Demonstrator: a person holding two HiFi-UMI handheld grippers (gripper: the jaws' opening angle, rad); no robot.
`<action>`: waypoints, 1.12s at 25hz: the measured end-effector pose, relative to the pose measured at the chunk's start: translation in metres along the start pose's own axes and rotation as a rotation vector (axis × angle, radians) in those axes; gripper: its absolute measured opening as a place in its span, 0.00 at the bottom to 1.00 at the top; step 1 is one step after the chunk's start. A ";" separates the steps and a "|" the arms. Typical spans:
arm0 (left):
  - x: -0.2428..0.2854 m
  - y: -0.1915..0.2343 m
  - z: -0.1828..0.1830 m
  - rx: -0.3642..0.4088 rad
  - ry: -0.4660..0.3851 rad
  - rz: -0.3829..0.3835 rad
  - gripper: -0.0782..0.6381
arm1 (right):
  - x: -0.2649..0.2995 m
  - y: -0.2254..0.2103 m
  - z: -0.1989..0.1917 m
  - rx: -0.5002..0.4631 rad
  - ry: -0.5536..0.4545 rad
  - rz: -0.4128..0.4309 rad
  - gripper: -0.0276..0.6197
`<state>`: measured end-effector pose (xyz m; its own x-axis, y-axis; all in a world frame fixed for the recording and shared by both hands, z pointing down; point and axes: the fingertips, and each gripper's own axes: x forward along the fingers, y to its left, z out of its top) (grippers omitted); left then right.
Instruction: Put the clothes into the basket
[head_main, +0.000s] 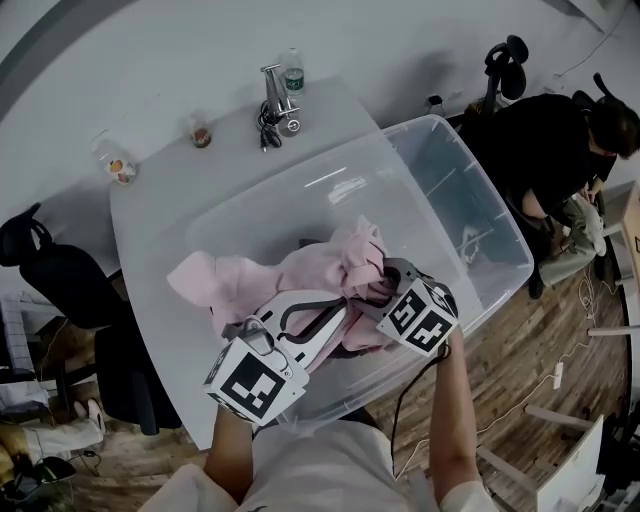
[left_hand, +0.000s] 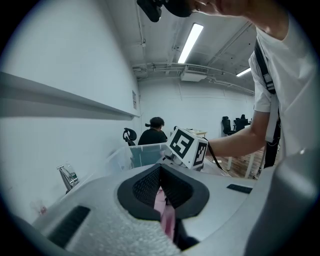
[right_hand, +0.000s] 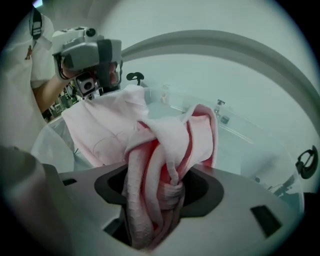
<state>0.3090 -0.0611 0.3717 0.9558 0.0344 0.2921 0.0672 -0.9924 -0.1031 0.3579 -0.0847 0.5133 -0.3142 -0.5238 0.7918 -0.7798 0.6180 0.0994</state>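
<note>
A pink garment hangs bunched over the near half of a clear plastic bin on the table. One fold of it reaches the bin's left wall. My left gripper is shut on a thin edge of the pink cloth, just over the bin's near side. My right gripper is beside it on the right. A thick twisted wad of the garment fills the right gripper's jaws, which are clamped on it. The rest of the cloth spreads away toward the left gripper.
On the white table behind the bin are a metal clamp stand, a bottle and two small cups. A person in black sits at the right. A black chair stands at the left.
</note>
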 end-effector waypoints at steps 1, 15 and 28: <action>0.000 0.000 -0.001 -0.002 0.004 -0.001 0.11 | 0.006 0.002 -0.004 -0.016 0.022 0.020 0.43; -0.007 -0.008 -0.006 0.000 0.007 -0.008 0.11 | 0.019 0.020 -0.014 -0.177 0.072 0.006 0.54; -0.029 -0.015 0.013 0.009 -0.067 0.005 0.11 | -0.070 0.014 0.056 -0.131 -0.245 -0.202 0.47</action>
<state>0.2839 -0.0460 0.3520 0.9731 0.0373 0.2273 0.0643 -0.9915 -0.1129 0.3389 -0.0721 0.4254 -0.2941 -0.7587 0.5812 -0.7681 0.5495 0.3287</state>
